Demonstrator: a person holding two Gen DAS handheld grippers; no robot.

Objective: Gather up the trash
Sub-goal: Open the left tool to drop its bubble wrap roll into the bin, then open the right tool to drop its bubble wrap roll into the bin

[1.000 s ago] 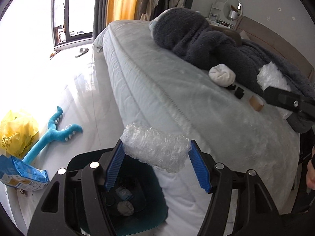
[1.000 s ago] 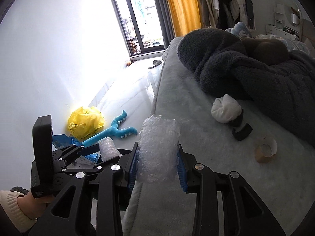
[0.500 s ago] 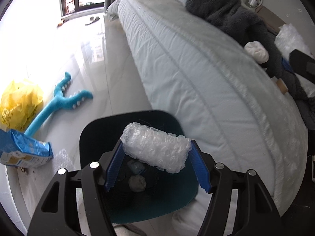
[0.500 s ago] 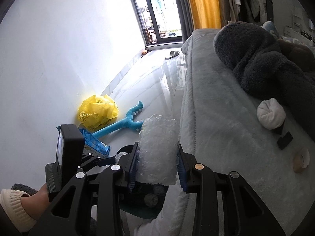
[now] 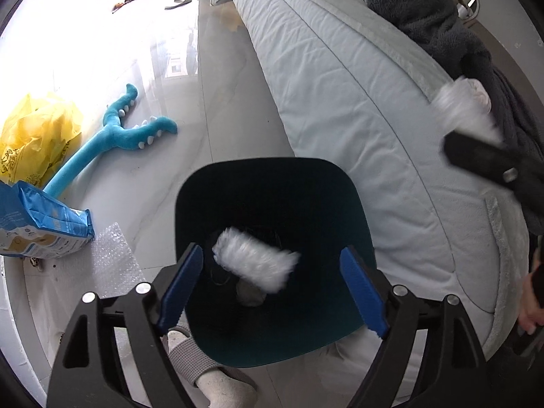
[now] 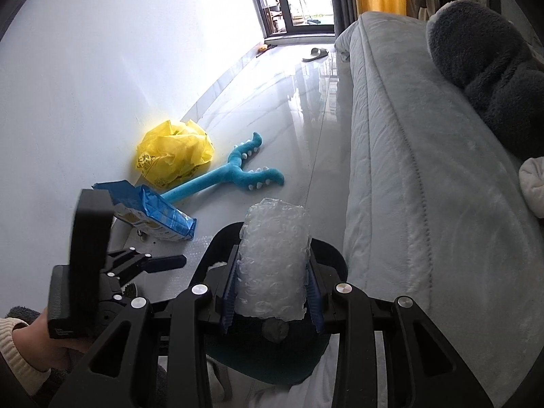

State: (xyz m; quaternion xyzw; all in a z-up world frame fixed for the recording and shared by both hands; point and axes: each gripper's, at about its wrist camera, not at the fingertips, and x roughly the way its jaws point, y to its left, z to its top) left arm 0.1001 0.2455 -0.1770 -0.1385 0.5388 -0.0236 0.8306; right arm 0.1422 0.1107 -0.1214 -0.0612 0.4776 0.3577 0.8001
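A: Left wrist view — status?
B: Left tool (image 5: 272,284) jaws are opening, pads clear of the bubble-wrap roll (image 5: 256,262). The roll is blurred, free between them, long axis crosswise, directly over the dark bin (image 5: 272,187) by the bed (image 5: 357,85).
A: Right wrist view?
B: Right tool (image 6: 272,292) clamped on a second bubble-wrap wad (image 6: 273,258), long axis pointing away — bin mouth directly below. This release comes next, likely.

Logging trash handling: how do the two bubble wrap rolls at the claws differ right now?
The left roll is loose and motion-blurred over the dark bin, between the opening left claw. The right roll is sharp, clamped in the right claw. Both are clear bubble wrap.
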